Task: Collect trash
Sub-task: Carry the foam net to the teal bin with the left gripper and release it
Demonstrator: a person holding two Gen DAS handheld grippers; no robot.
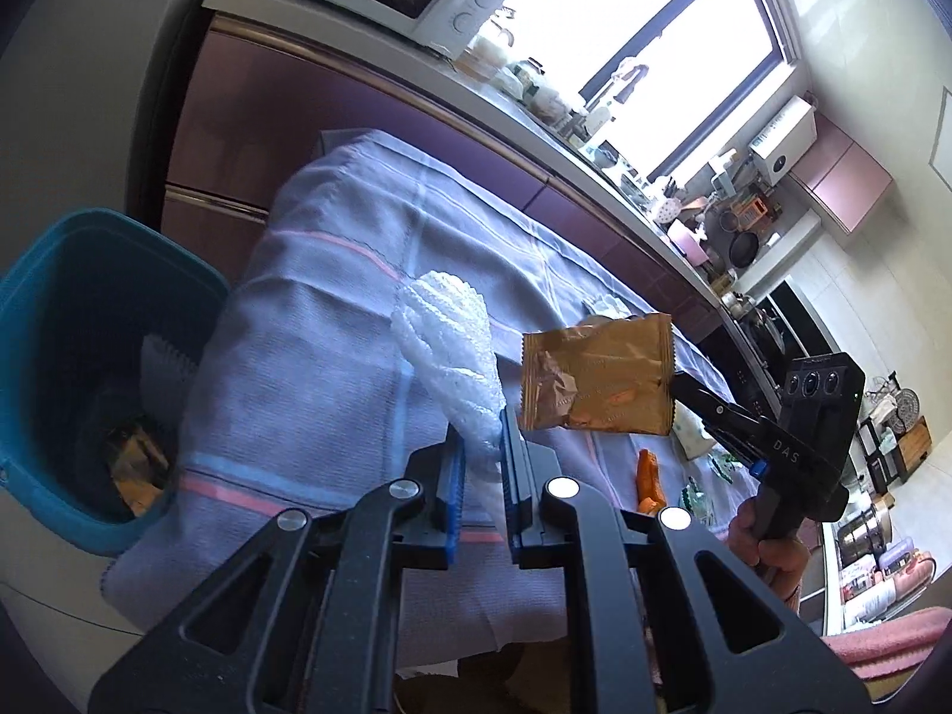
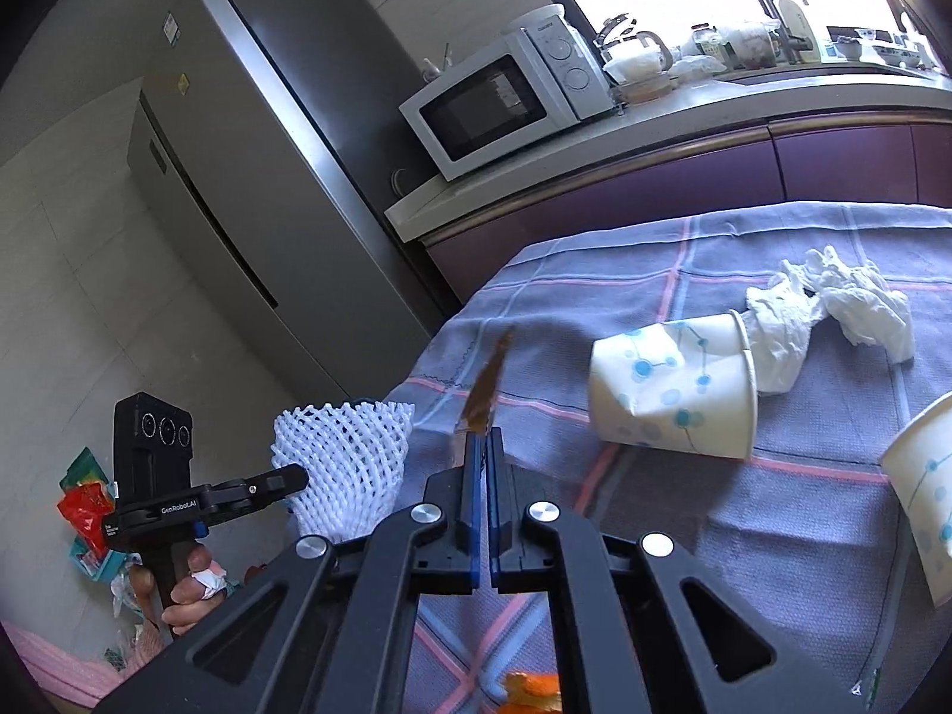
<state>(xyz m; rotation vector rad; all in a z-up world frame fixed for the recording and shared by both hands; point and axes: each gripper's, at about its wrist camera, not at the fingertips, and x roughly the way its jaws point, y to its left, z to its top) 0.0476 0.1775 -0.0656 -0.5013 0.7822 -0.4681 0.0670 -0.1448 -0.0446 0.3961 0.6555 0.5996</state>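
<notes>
White foam mesh fruit sleeve (image 1: 449, 351), a tube of netted padding, pinched at its lower end between the blue pads of the left gripper (image 1: 481, 446) and standing up and forward from the jaws, clear of the cloth below. The jaws are drawn nearly together, parted only by the squeezed foam.

Flat orange-brown foil snack wrapper (image 1: 598, 378), crinkled and empty-looking, held by one edge in the right gripper (image 2: 483, 446), whose jaws are fully closed on it; from the right wrist view the wrapper is seen edge-on, rising straight ahead of the fingertips. It hangs in the air just right of the foam sleeve, the two not touching.

Teal plastic waste bin (image 1: 89, 369), rectangular with rounded corners, to the left of and below the left gripper, beside the table edge; some brown waste lies at its bottom.

Blue-grey checked tablecloth (image 2: 684, 494) with pink and pale stripes, beneath both grippers. Ahead and right of the right gripper lie a white paper cup with blue dots (image 2: 672, 392), tipped on its side, with crumpled white tissue (image 2: 833, 303) at its mouth, and the edge of a second cup of the same pattern (image 2: 928, 511) at far right.

Beyond the table: white microwave oven (image 2: 506, 101) on a counter, grey refrigerator (image 2: 250, 178) to its left.
</notes>
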